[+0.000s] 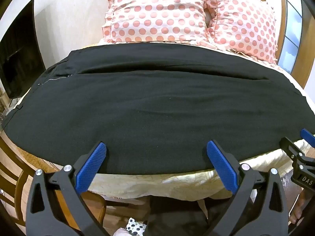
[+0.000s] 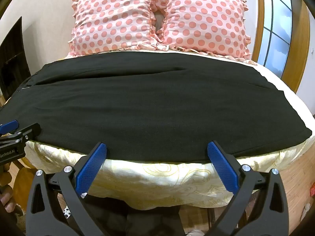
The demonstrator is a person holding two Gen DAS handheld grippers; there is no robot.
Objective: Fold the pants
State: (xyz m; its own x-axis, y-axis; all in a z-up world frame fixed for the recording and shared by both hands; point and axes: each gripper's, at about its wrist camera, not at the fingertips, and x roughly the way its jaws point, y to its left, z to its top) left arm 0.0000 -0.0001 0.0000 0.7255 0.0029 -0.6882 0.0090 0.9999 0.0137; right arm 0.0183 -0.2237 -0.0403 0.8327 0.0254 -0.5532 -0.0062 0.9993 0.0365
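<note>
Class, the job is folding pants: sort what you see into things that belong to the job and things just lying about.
Belongs to the job:
black pants, spread flat on the bed
left tongs, open
right tongs, open

Just lying about:
two polka-dot pillows
cream bedsheet
window

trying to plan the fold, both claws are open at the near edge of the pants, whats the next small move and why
Probably ease both claws forward and close them on the near edge of the black pants. The left claw and right claw both stand open at that edge, gripping nothing, and the pants lie flat across the bed.
</note>
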